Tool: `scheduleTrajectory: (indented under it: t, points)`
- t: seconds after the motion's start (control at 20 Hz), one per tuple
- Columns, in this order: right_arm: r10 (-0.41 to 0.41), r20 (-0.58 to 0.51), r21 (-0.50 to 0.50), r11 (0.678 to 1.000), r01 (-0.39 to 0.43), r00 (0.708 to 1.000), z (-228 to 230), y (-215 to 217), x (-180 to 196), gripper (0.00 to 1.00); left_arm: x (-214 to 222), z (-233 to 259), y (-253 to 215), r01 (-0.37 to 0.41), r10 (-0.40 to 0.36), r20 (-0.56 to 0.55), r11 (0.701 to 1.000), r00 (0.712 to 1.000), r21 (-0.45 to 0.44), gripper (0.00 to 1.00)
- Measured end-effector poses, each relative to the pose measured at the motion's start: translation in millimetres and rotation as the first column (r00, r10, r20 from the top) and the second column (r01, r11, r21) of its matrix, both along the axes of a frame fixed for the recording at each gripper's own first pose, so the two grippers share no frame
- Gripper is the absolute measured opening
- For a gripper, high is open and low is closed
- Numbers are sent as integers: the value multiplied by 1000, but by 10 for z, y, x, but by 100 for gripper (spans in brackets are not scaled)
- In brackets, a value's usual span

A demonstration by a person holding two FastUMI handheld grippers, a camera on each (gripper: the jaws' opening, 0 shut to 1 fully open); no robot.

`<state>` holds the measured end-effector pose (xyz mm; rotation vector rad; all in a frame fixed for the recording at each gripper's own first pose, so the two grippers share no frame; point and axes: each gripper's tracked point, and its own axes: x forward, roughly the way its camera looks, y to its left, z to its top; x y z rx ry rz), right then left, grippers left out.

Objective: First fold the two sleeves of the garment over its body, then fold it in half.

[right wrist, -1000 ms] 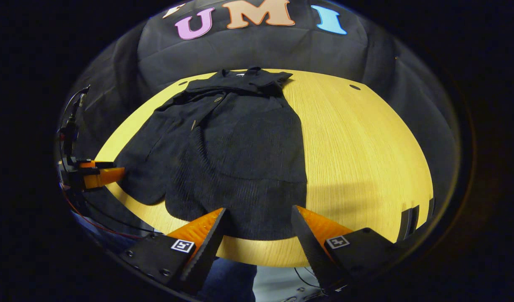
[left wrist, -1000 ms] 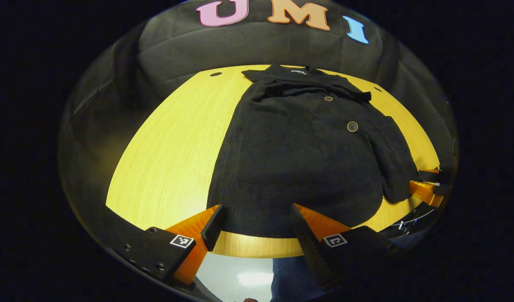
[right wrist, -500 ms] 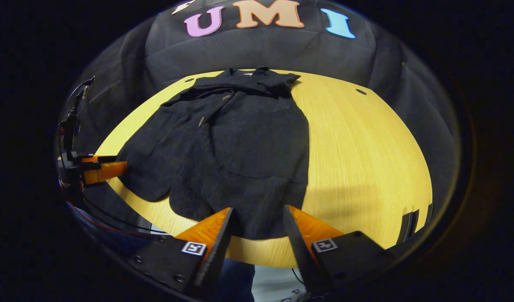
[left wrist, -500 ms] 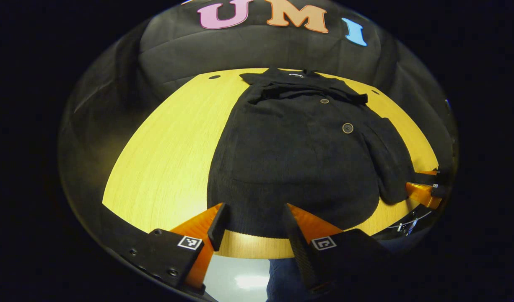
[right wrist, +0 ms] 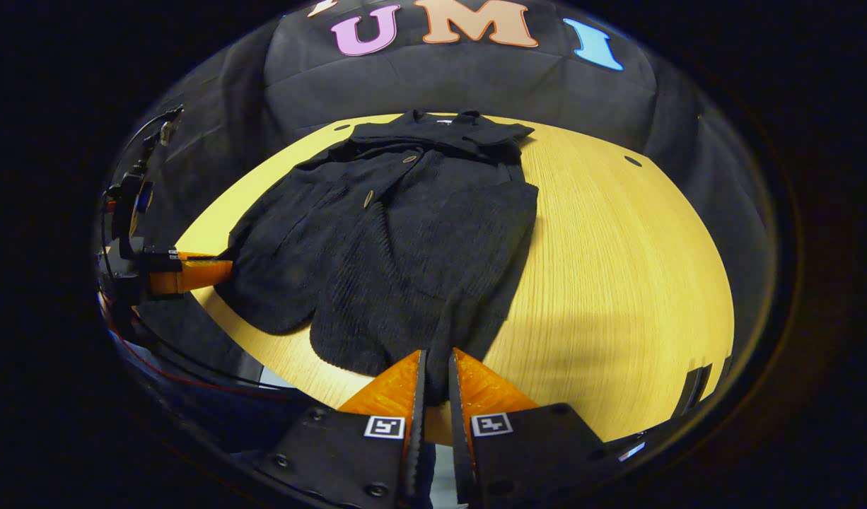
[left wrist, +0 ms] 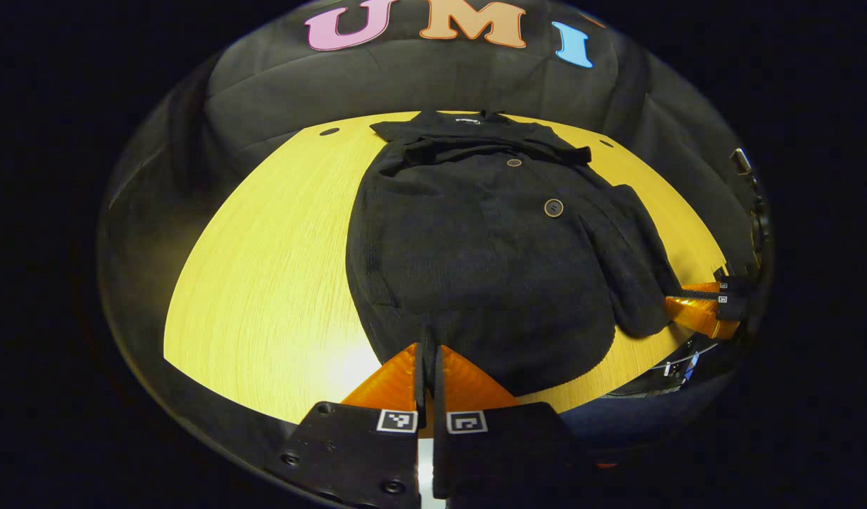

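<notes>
I find the garment [left wrist: 476, 261], a dark knit cardigan, lying flat on the yellow table [left wrist: 264, 268], collar toward the far wall, hem at the near edge; both sleeves appear already laid over the body, so I judge the half-fold to be the step in hand.

The left gripper [left wrist: 428, 360] has its jaws drawn narrow with the hem pinched between them at the near left corner; the right gripper [right wrist: 433, 367] is likewise closed on a pleat of hem at the near right corner.

Risks as I assess them:
- each grip takes only a thin fold at the very edge; the knit may slide out under its own weight once lifted;
- I cannot tell whether the jaws hold both layers; if only the top one, the front would peel away;
- the sleeve [left wrist: 628, 268] lying over the right side looks loose; a quick lift could let it slip off;
- uneven travel of the two hands would skew the fold.
</notes>
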<state>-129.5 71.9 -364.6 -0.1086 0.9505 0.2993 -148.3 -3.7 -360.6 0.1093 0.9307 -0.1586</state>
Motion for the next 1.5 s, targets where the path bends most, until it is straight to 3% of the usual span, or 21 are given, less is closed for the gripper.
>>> scheduleTrajectory:
  t: [0.05, 0.1, 0.5, 0.8, 0.9, 0.95, 1.5]
  points:
    - [3, -4, 3, 1000, -3, 1000, 22, -2, 6, 5, 1, 8, 1, -1, 1, -5, 1000, 1000, -2, 0]
    - [5, -9, 5, 1000, -5, 1000, 10, 7, 16, 9, 8, 6, 2, -7, 7, -8, 1000, 1000, -5, 0]
    - [-85, -7, 28, 996, 85, 996, 88, 111, -3, 9, 147, 69, 25, 11, -12, -16, 999, 1000, -49, 0]
    - [-105, 33, 38, 994, 103, 994, 320, 254, 155, 9, 519, 443, -20, 18, -8, 73, 991, 997, -131, 0]
    - [-103, 55, 33, 994, 102, 993, 422, 291, 258, 5, 663, 538, -46, 43, -30, 98, 990, 995, -132, 0]
    - [-102, 65, 31, 994, 100, 993, 478, 301, 320, 9, 726, 587, -69, 53, -37, 108, 988, 993, -144, 0]
    - [-114, 238, 86, 992, 96, 964, 1342, 316, 1289, 9, 1579, 1175, -130, 92, -51, 244, 983, 968, -161, 0]
